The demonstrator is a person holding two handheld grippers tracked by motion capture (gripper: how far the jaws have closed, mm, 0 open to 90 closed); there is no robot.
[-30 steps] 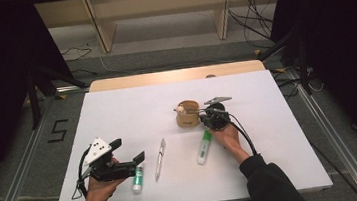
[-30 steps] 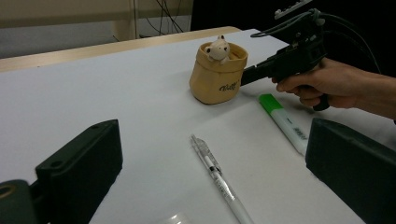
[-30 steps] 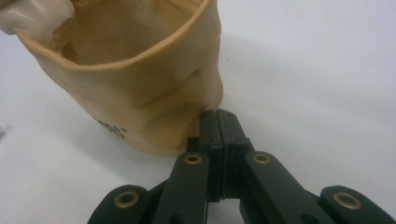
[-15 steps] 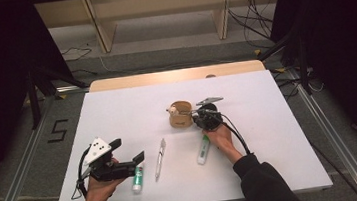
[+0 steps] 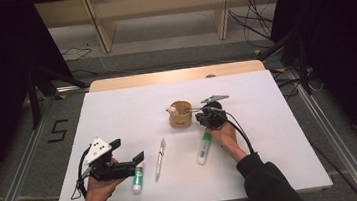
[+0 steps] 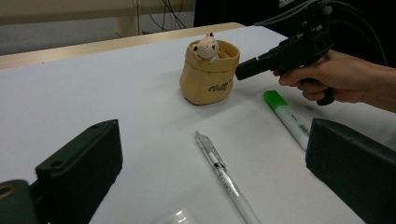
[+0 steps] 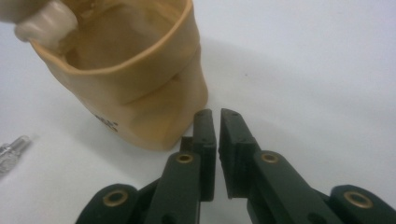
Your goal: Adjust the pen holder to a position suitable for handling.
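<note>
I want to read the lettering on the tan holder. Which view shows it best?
The left gripper view: the tan holder stands whole, its lettering facing the camera. The high view shows it small from above. The right gripper view shows it close, lettering mostly hidden.

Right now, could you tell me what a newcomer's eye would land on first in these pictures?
Probably the tan pen cup with a small animal figure on its rim, mid-table, with the right hand-held gripper beside it, jaws nearly closed on nothing. Next, the left hand-held gripper near the front edge, jaws wide open, with a white pen and a green-capped marker lying flat on the white table.
</note>
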